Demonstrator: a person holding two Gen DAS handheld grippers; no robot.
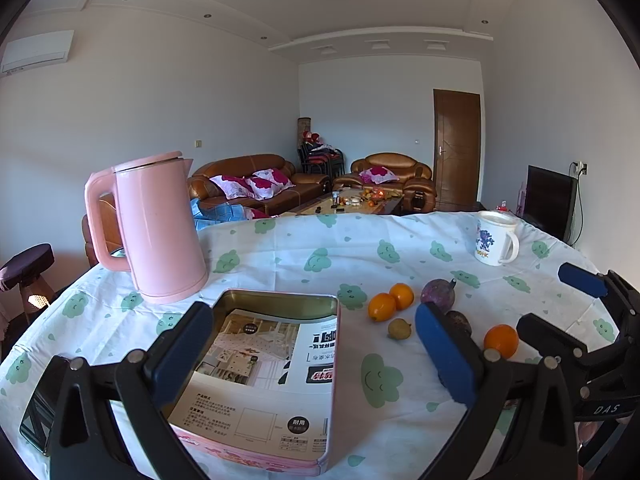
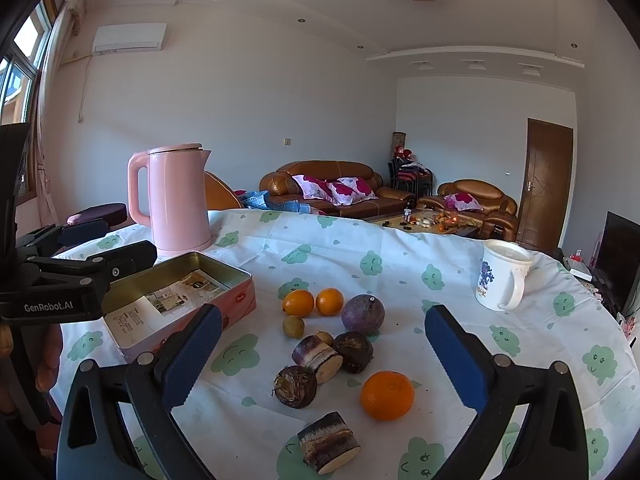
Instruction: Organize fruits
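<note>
An open pink tin box (image 1: 276, 364) with a printed leaflet inside lies on the table; it also shows in the right wrist view (image 2: 180, 300). My left gripper (image 1: 316, 356) is open and empty, spread over the box. My right gripper (image 2: 324, 356) is open and empty above the fruit. Two small oranges (image 2: 298, 303) (image 2: 329, 301), a purple passion fruit (image 2: 363, 314), a small yellowish fruit (image 2: 293, 326), a larger orange (image 2: 387, 395), dark round fruits (image 2: 295, 386) (image 2: 353, 351) and cut sugarcane pieces (image 2: 328, 442) (image 2: 317, 357) lie on the cloth.
A pink kettle (image 1: 154, 228) stands behind the box at the left. A white mug (image 2: 502, 280) stands at the right. The table (image 1: 400, 240) has a white cloth with green clouds. A dark phone (image 1: 38, 416) lies near the left edge.
</note>
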